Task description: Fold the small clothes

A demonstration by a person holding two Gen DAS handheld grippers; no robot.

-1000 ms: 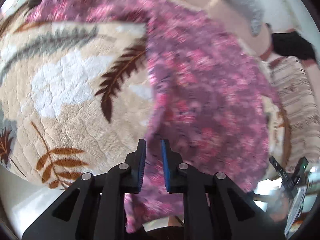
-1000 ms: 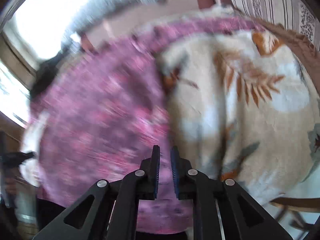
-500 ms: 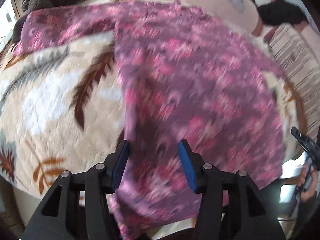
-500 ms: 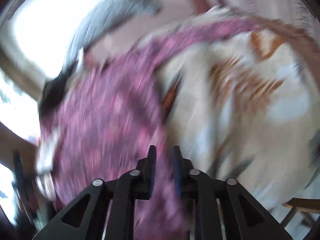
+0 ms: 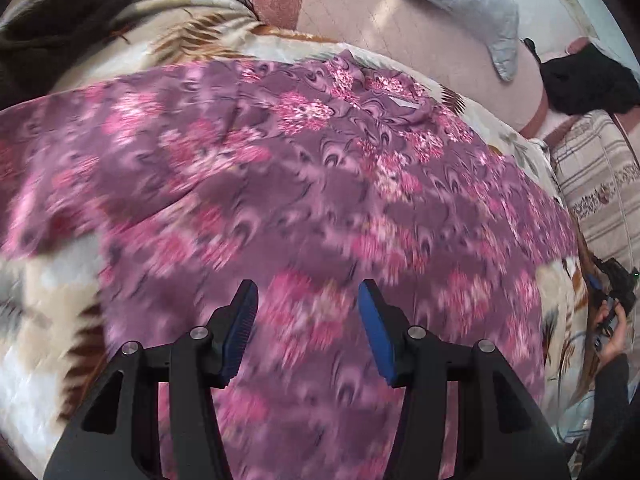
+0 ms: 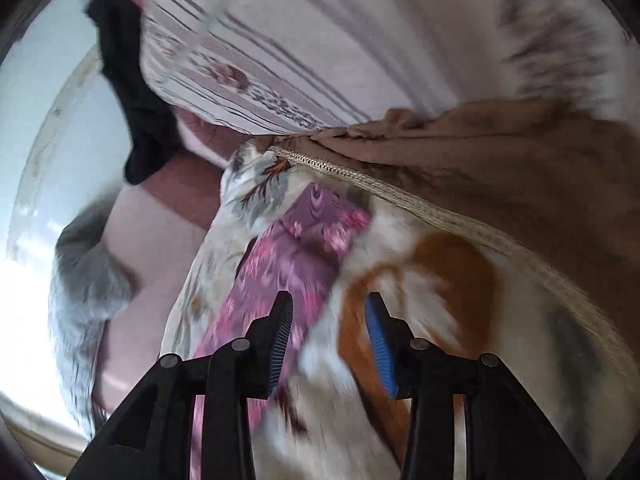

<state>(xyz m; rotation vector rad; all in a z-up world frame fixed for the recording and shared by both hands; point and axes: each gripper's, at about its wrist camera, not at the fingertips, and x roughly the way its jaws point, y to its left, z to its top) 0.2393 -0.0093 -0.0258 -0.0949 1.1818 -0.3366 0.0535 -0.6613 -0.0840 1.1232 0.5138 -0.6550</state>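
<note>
Purple floral garment (image 5: 320, 200) lies spread across the leaf-print blanket (image 5: 48, 312); left gripper (image 5: 306, 320) and right gripper (image 6: 328, 336) hover spread apart, empty.

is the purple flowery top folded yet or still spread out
Spread out. The purple floral top lies open across the leaf-print blanket, collar showing, no fold visible.

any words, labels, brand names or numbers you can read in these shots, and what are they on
None can be read.
Purple floral garment: a small pale tag at its neckline, too small and blurred to tell whether it carries print.
Striped bedding: flower and stripe patterns only, no letters.
Leaf-print blanket: pattern only.
Left gripper and right gripper: no markings visible.
</note>
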